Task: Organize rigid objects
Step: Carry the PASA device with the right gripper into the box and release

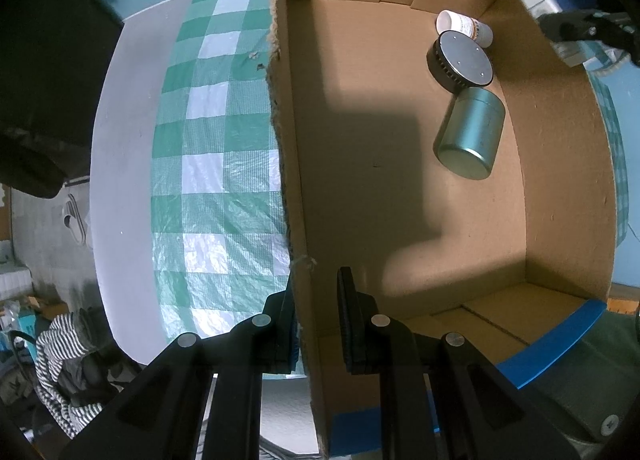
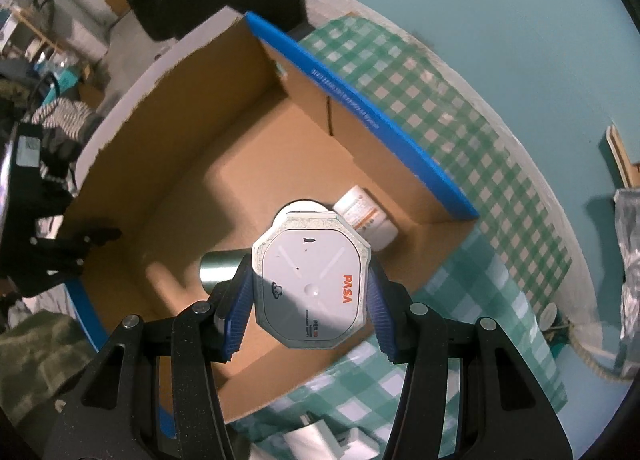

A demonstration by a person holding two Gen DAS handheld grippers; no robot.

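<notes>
Three containers [image 1: 468, 132] in box [image 1: 400, 200] — left hand-held gripper [image 1: 316, 316] clamps wall, right [image 2: 310, 292] grips white case [image 2: 310, 284].

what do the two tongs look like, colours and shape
Both are black plastic two-finger tongs with angular linkage arms and round silver pivot pins. The left tongs have flat black pads. The right tongs carry ribbed blue pads. No cables or sleeves are visible.
</notes>
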